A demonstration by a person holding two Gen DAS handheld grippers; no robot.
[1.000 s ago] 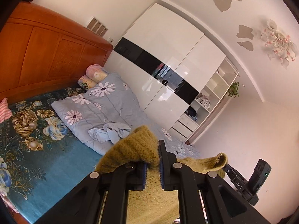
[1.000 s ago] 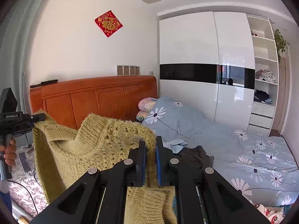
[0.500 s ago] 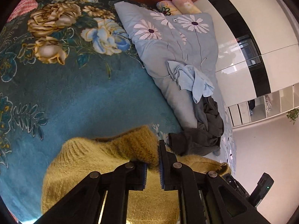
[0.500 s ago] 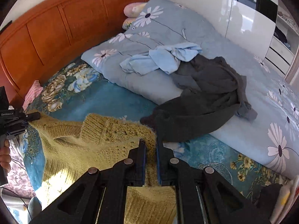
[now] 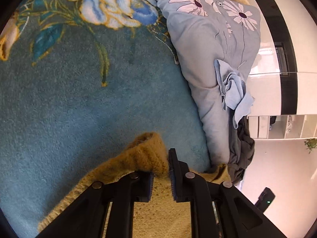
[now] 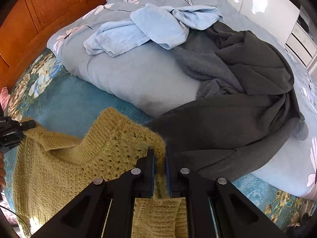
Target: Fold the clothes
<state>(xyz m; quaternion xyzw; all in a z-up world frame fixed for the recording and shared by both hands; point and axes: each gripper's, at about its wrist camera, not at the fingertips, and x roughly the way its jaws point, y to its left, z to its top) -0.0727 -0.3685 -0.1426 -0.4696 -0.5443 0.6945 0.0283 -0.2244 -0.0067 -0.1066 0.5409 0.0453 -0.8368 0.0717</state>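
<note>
A bedroom: a bed covered by a teal plush blanket with large printed flowers (image 5: 83, 91) fills most of both views, with a carved orange-brown wooden headboard (image 6: 39, 13) at its head and a glossy white wardrobe with a black band (image 5: 277, 63) along the far side. A pale grey-blue quilt printed with white daisies (image 6: 138, 75) lies bunched on the blanket. On the quilt rests a crumpled light-blue cotton garment (image 6: 150, 27), and beside it, touching it, a dark charcoal-grey garment (image 6: 247, 99) that spills off the quilt edge onto the blanket.

The mustard-yellow chunky knit sweater (image 6: 65, 168) lies spread on the teal blanket at the near edge of the bed, its ribbed collar raised toward the quilt and its right side just beside the dark garment.

The left tongs (image 5: 160, 175) are pressed onto a ribbed fold of the sweater, which bunches up between the blue-padded fingers; in the right wrist view the same tongs (image 6: 29, 125) pinch the sweater's far left corner, and the knit runs taut from that point.

The right tongs (image 6: 159, 168) are closed on the sweater's edge near the shoulder, yellow knit filling the narrow gap between the fingers.
</note>
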